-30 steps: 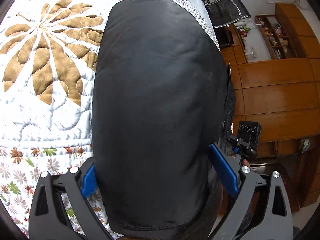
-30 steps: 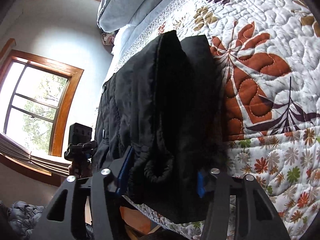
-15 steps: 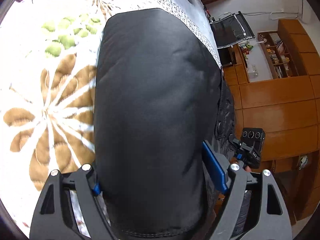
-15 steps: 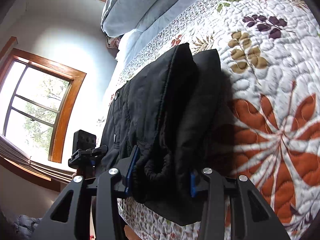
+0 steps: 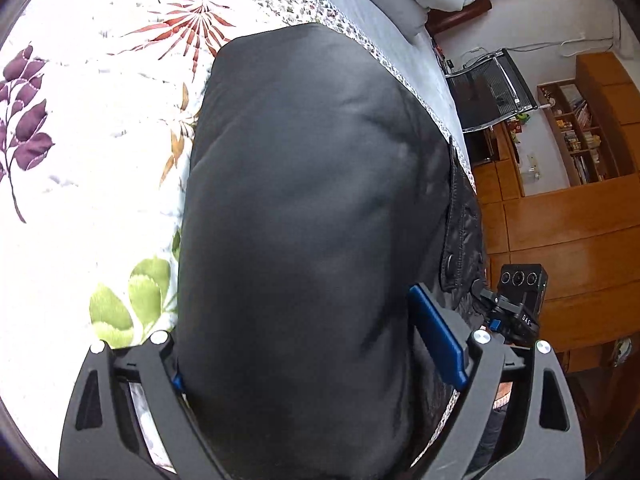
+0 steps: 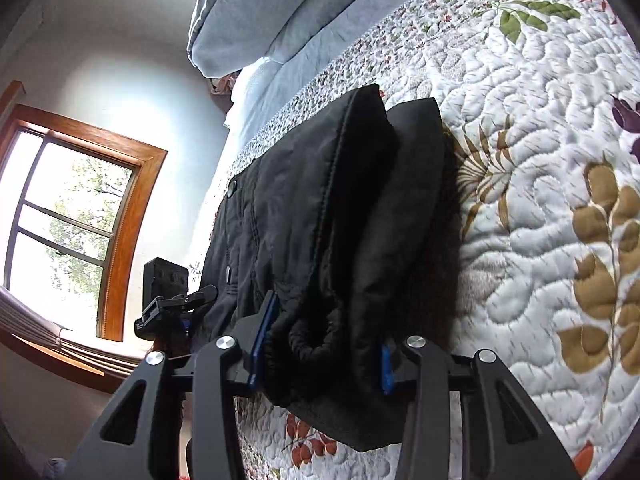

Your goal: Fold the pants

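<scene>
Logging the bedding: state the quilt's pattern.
White quilt stitched with coloured leaves and flowers; right wrist view shows it best.

You've got the bed [image 6: 540, 208] under you, spread with a white quilted cover [image 5: 80, 208] stitched in swirls and printed with leaves: purple [image 5: 28, 132], green [image 5: 128, 304], red [image 5: 192, 24], and tan [image 6: 600, 264] in the right wrist view. Black pants [image 5: 304, 220], folded into a thick padded bundle, lie on the quilt near its edge. Up at the head, a pale blue pillow [image 6: 272, 4] sits on pale blue sheet [image 6: 320, 48] beyond the quilt's flowered border.
</scene>
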